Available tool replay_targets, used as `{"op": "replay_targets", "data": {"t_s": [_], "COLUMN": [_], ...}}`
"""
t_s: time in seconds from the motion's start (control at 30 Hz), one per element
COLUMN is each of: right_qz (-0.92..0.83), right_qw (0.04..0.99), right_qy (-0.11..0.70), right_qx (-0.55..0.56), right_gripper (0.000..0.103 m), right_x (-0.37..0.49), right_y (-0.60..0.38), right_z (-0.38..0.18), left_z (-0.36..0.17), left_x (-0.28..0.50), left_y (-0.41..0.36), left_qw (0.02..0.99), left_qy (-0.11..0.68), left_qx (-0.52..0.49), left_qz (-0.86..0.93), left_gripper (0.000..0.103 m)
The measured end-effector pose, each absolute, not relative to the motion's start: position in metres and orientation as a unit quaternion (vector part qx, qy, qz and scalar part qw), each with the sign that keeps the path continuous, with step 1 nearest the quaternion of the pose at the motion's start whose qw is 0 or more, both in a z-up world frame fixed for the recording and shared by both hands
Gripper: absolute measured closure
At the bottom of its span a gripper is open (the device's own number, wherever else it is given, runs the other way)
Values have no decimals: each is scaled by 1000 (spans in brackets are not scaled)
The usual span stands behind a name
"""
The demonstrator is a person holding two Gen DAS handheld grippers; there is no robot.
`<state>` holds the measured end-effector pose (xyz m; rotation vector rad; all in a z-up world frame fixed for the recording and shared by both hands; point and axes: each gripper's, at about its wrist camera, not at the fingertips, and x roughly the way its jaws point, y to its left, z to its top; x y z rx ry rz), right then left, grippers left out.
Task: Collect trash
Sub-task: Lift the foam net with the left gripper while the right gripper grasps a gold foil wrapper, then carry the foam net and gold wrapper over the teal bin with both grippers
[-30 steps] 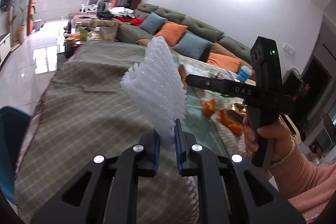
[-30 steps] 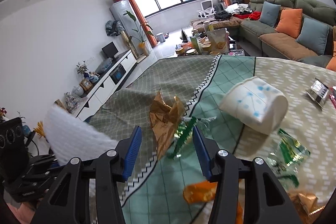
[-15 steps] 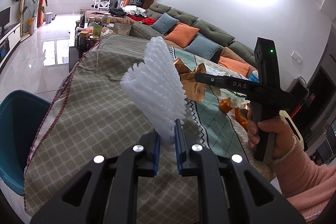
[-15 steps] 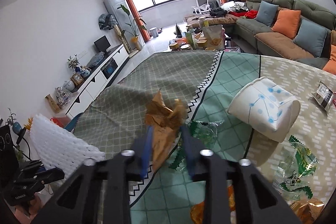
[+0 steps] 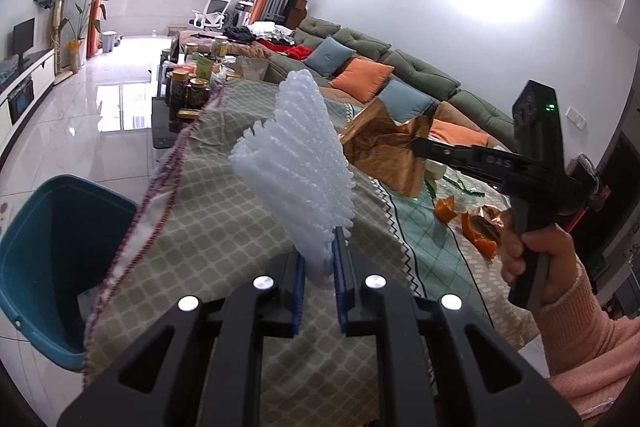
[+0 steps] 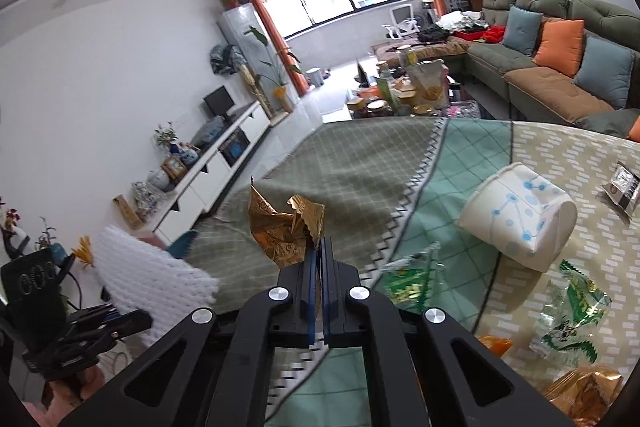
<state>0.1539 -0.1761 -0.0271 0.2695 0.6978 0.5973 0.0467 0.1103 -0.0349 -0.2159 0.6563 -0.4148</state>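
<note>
My left gripper (image 5: pixel 319 259) is shut on a white foam net sleeve (image 5: pixel 296 167) and holds it above the table's left part; the sleeve also shows in the right wrist view (image 6: pixel 152 279). My right gripper (image 6: pixel 319 255) is shut on a crumpled gold wrapper (image 6: pixel 286 231), lifted off the tablecloth; in the left wrist view the wrapper (image 5: pixel 380 147) hangs from that gripper (image 5: pixel 416 147). A teal bin (image 5: pixel 60 259) stands on the floor beside the table's left edge.
On the patterned tablecloth (image 6: pixel 360 163) lie a white paper cup with blue dots (image 6: pixel 520 215), green clear wrappers (image 6: pixel 576 311), orange peel (image 5: pixel 476 227) and gold wrappers (image 6: pixel 588 391). A sofa (image 5: pixel 400 79) runs behind the table. Jars crowd a low table (image 5: pixel 192 87).
My right gripper closed on the gold wrapper and lifted it off the table. My left gripper, still holding the foam sleeve, swung left, bringing the teal bin into view.
</note>
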Motion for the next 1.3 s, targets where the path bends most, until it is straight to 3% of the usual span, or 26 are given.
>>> {"op": "replay_targets", "data": {"t_s": [1.3], "right_qz": [444], "right_qw": [824], "right_qy": [344], "right_qx": [69], "right_gripper": [100], "right_x": [143], "right_y": [-11], "right_z": [-15], "left_z": [-25], "left_x": [11], "left_y": [237], "left_qw": [945], "left_qy": [292], "left_qx": [-145], "left_qz": [-27], "left_gripper": [89]}}
